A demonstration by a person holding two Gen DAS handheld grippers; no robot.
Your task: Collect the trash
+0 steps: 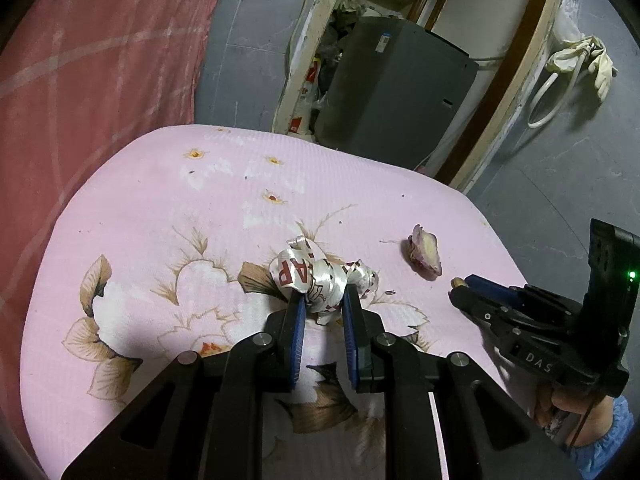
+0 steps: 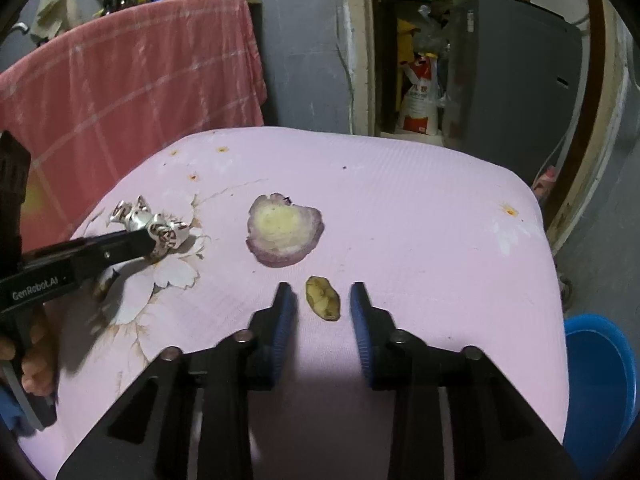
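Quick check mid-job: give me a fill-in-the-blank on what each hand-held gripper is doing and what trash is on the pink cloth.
The left hand-held gripper is shut on the crumpled ____.
The small yellowish peel lies between the open fingers of the ____ hand-held gripper.
The purple-edged slice rests on the ____ flowered cloth.
Beside the cloth's right edge stands a ____ bucket.

Missing words: ribbon; right; pink; blue
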